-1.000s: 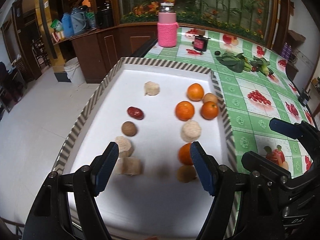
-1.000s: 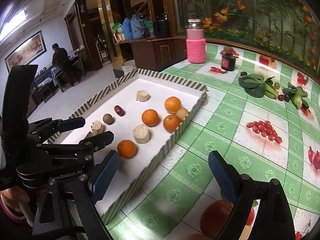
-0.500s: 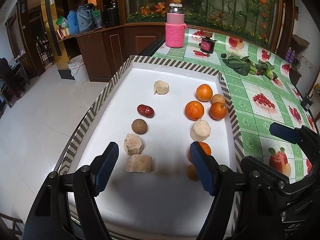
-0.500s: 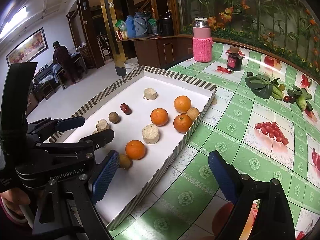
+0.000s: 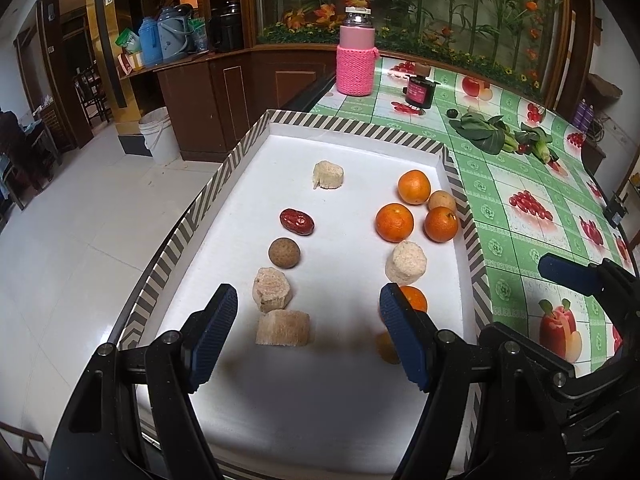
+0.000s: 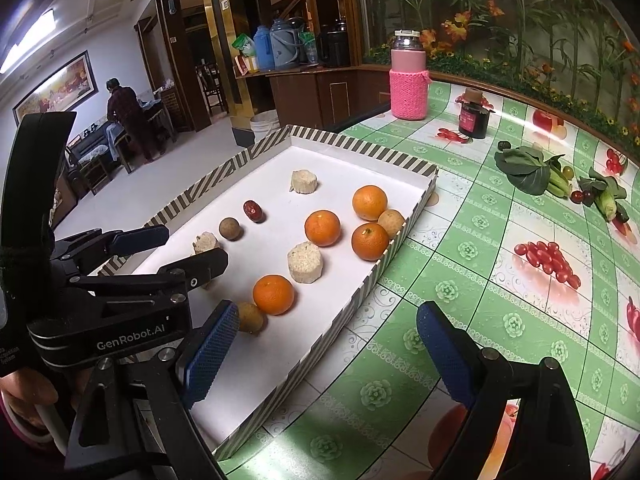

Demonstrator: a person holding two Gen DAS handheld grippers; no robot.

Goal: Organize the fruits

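A white tray with a striped rim holds the fruits. Several oranges lie on its right side, with tan longans among them. A red date, a brown round fruit and pale cut chunks lie left and centre. My left gripper is open and empty above the tray's near end. My right gripper is open and empty over the tray's right rim; the left gripper shows beside it.
On the green fruit-print tablecloth stand a pink-sleeved bottle and a dark jar. Leafy greens lie far right. The table's left edge drops to the floor.
Both grippers have drawn back and risen a little, so the tray and fruits sit farther ahead in both views. Both stay open. No fruit has moved.
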